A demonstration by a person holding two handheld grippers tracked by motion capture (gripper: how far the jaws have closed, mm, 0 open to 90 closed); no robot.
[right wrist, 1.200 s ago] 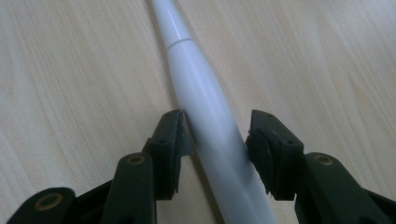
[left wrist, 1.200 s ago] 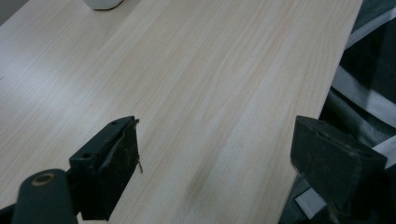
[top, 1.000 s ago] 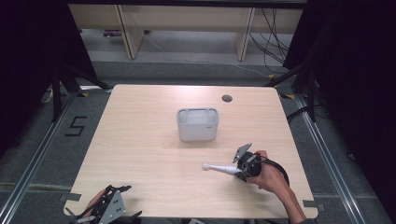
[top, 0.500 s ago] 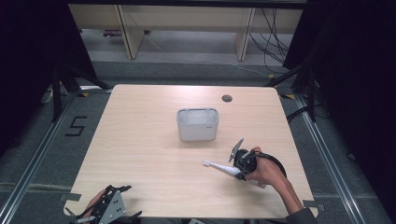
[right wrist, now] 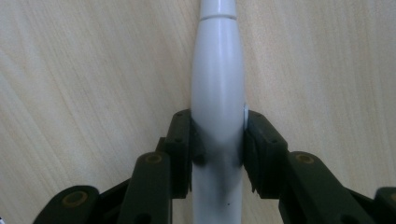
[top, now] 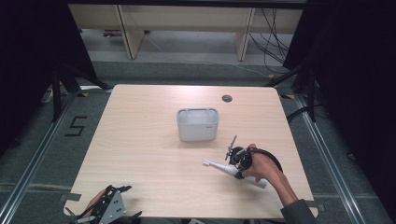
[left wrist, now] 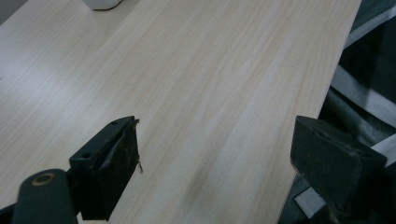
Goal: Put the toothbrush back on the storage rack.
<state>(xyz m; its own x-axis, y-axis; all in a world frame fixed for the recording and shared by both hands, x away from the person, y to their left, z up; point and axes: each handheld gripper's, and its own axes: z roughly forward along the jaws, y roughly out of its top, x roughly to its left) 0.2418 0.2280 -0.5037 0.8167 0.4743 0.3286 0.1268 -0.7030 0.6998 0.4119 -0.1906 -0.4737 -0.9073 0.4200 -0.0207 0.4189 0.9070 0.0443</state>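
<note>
Clamped from both sides, the white plastic electric toothbrush (right wrist: 217, 116) sits between the two black jaws of the right gripper (right wrist: 218, 140), whose pads press on the thick part of its handle; those jaws have just been closing onto it. From above, the right gripper (top: 239, 164) is at the near right part of the pale wooden table (top: 140, 154), with the toothbrush (top: 223, 168) lying low across the tabletop, its thin head end pointing left and its butt end toward the near right under the person's hand (top: 262, 168). Farther in, near the table's middle, stands a white rectangular plastic holder (top: 197, 125), well apart from the toothbrush. At the near left edge, the left gripper (top: 109, 210) hangs with its jaws spread wide and nothing between them, bare wood showing in the gap (left wrist: 215, 154).
</note>
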